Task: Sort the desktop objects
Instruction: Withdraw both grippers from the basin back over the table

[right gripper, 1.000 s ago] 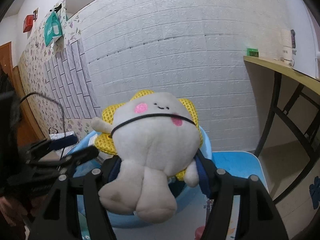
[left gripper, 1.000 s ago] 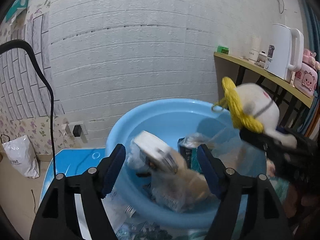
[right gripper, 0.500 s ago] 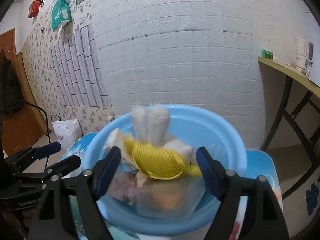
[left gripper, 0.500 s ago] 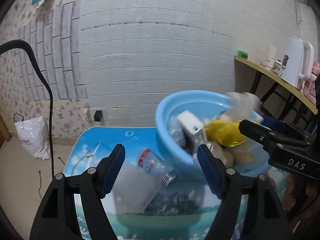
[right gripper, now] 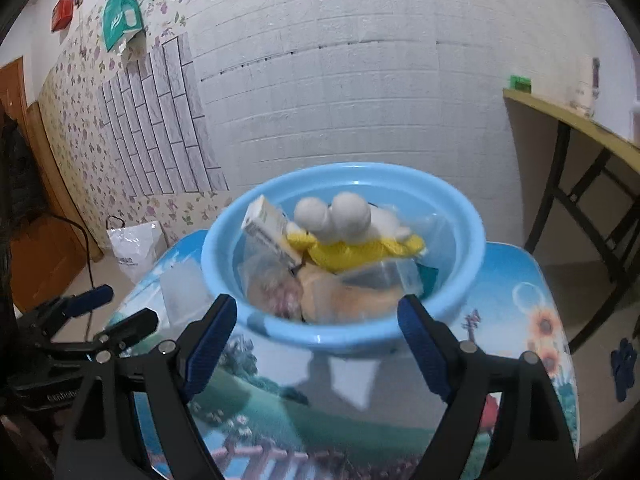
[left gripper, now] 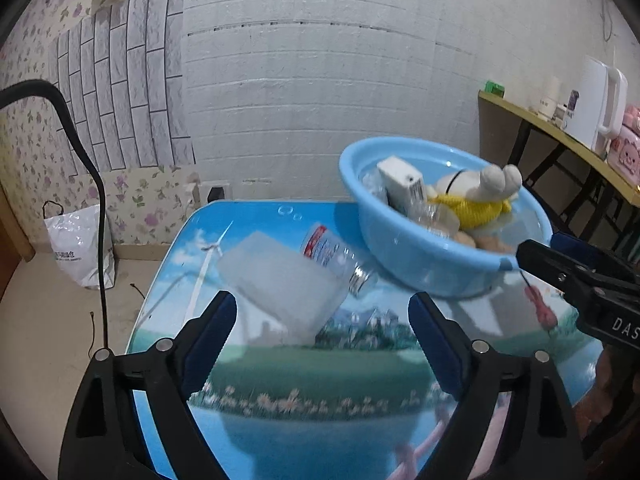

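A light blue basin [left gripper: 416,256] [right gripper: 344,336] stands on the picture-printed table [left gripper: 340,376] [right gripper: 400,408]. In it lie a white and yellow plush toy [left gripper: 476,196] [right gripper: 348,232], a white box [left gripper: 400,180] [right gripper: 266,224] and several clear bags. A frosted white box [left gripper: 280,284] [right gripper: 182,292] and a clear bottle [left gripper: 340,256] with a red label lie on the table left of the basin. My left gripper [left gripper: 320,324] is open and empty, just short of the frosted box. My right gripper [right gripper: 316,332] is open and empty at the basin's near rim.
A yellow side table [left gripper: 560,132] [right gripper: 572,120] with a white kettle [left gripper: 600,104] stands at the right. A white plastic bag [left gripper: 80,248] [right gripper: 134,248] sits on the floor by the wall. A black cable [left gripper: 80,152] hangs at the left.
My right gripper let go of the plush toy, which now lies in the basin, and drew back. My left gripper swung left from over the basin toward the frosted box and bottle.
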`<state>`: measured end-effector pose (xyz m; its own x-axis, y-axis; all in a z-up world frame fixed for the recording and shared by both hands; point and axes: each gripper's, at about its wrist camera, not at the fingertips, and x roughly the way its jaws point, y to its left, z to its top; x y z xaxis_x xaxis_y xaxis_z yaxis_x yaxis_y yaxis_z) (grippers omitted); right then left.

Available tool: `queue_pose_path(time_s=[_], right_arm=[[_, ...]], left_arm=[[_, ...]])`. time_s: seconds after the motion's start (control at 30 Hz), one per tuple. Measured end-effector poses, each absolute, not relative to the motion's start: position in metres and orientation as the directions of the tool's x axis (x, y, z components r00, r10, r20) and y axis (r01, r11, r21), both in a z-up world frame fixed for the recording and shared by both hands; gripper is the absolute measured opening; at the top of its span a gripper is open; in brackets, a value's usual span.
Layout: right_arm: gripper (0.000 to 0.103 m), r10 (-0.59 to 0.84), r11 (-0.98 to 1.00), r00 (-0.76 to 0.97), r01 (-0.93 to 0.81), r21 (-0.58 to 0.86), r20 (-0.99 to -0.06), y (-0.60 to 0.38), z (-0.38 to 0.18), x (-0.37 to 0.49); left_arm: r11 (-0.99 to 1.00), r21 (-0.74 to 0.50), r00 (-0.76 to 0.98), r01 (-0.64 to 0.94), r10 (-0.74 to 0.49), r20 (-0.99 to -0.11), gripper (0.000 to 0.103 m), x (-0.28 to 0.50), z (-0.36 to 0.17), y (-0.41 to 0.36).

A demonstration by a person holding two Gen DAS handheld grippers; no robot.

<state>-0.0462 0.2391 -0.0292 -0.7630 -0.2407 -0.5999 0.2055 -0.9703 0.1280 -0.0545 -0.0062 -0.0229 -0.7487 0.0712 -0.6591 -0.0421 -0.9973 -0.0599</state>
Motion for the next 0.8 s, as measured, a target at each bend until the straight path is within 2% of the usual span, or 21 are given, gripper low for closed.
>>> queue_pose_path(time_s=[0.17, 0.3, 0.63, 0.8], right_arm=[[0.084, -0.23, -0.973, -0.742, 0.179, 0.145, -0.63, 0.241, -0.037, -0.033], [0.084, -0.234, -0.972, -0.709, 0.148, 0.184, -0.665, 0.242, -0.046, -0.029], [0.084, -0.239, -0.968, -0.65, 0.099, 0.232, -0.721, 0.235, -0.065, -0.026], [0.084, -0.258, -0.963, -0.641, 0.108, 0.248, -0.723, 0.228, -0.068, -0.025]], left_arm=[[-0.998, -0.064, -0.714, -0.025, 0.063, -0.698, 0.089, -0.045, -0.035, -0.014], [-0.999, -0.042, -0.652, -0.034, 0.054, -0.756, 0.093, -0.043, -0.046, -0.016], [-1.0, -0.01, -0.584, -0.014, 0.017, -0.812, 0.094, -0.034, -0.059, -0.028], [-1.0, -0.03, -0.59, 0.0, 0.025, -0.807, 0.094, -0.031, -0.059, -0.037]])
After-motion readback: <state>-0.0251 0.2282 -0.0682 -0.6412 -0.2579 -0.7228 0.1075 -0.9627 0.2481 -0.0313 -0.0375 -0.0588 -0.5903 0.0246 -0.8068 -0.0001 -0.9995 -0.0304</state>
